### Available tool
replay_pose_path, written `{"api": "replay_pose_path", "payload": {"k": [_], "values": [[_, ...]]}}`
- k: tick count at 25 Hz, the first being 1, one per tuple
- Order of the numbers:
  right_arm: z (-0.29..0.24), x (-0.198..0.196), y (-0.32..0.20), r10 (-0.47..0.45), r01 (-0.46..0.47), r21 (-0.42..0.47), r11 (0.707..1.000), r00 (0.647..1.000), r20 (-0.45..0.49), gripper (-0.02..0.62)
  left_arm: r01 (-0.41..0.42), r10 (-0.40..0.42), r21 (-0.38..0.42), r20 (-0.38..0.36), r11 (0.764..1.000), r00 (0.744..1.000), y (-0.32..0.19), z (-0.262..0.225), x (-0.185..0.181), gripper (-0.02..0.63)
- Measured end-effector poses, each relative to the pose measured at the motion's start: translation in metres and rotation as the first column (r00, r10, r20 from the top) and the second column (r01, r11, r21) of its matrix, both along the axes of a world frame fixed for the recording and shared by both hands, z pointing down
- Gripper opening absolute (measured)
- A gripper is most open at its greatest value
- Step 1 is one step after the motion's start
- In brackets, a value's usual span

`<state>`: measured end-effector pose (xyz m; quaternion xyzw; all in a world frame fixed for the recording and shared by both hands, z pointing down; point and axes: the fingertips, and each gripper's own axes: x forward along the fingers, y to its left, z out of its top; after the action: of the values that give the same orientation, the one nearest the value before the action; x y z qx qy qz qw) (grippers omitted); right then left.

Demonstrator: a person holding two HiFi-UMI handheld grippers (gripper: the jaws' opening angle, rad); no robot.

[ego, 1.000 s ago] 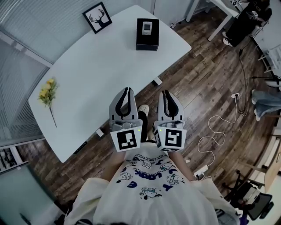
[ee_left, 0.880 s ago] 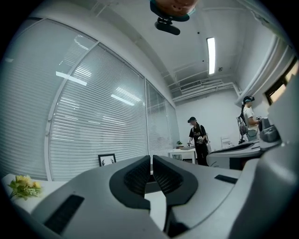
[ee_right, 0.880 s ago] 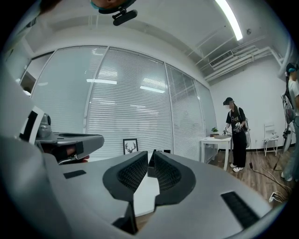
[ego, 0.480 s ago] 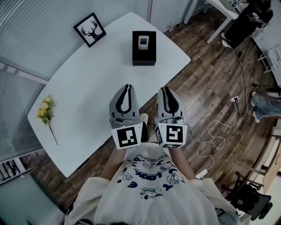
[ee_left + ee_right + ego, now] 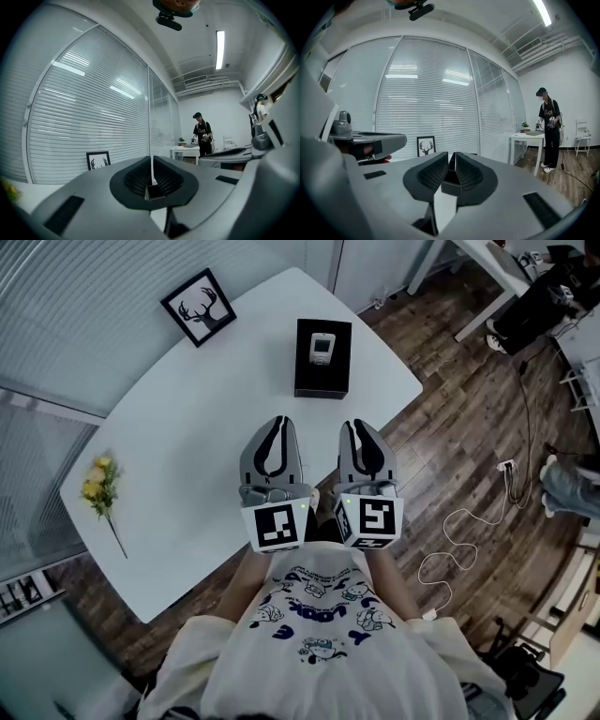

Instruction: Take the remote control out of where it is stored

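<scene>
A small white remote control lies in an open black box on the white table, toward its far right end. My left gripper hovers over the table's near edge, short of the box, jaws together and empty. Beside it my right gripper is also shut with nothing in it, just past the table's edge. In the left gripper view the left gripper has its jaws meeting at the tip. The right gripper looks the same in its own view. The box is hidden behind the jaws in both gripper views.
A framed deer picture stands at the table's far side and a yellow flower sprig lies at its left end. Window blinds run behind the table. Cables lie on the wood floor at right. A person stands by another white desk.
The head view has drawn closer to the table, so the black box sits lower in the picture. Both grippers have edged forward together and stayed shut.
</scene>
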<state>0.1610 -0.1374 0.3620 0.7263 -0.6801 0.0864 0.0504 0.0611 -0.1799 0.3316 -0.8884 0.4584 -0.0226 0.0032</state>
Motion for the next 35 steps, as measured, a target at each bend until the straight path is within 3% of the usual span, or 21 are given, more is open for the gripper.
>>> {"api": "replay_pose_path", "payload": {"k": [14,31,35], "values": [[0.019,0.019,-0.05,-0.081,0.082,-0.08,0.993,0.997,0.011,0.051,0.057,-0.058,-0.071,-0.012,0.996,0.998,-0.032,0.014,0.004,0.029],[0.057,0.063,-0.139,-0.247,0.245,-0.188,0.951,0.969,0.013,0.052,0.193,-0.192,-0.129,0.02,0.973,0.981,-0.106,0.043,0.054,0.029],[0.073,0.067,-0.158,-0.293,0.295,-0.231,0.927,0.955,0.041,0.149,0.219,-0.216,-0.145,0.031,0.965,0.976,-0.119,0.053,0.06,0.029]]}}
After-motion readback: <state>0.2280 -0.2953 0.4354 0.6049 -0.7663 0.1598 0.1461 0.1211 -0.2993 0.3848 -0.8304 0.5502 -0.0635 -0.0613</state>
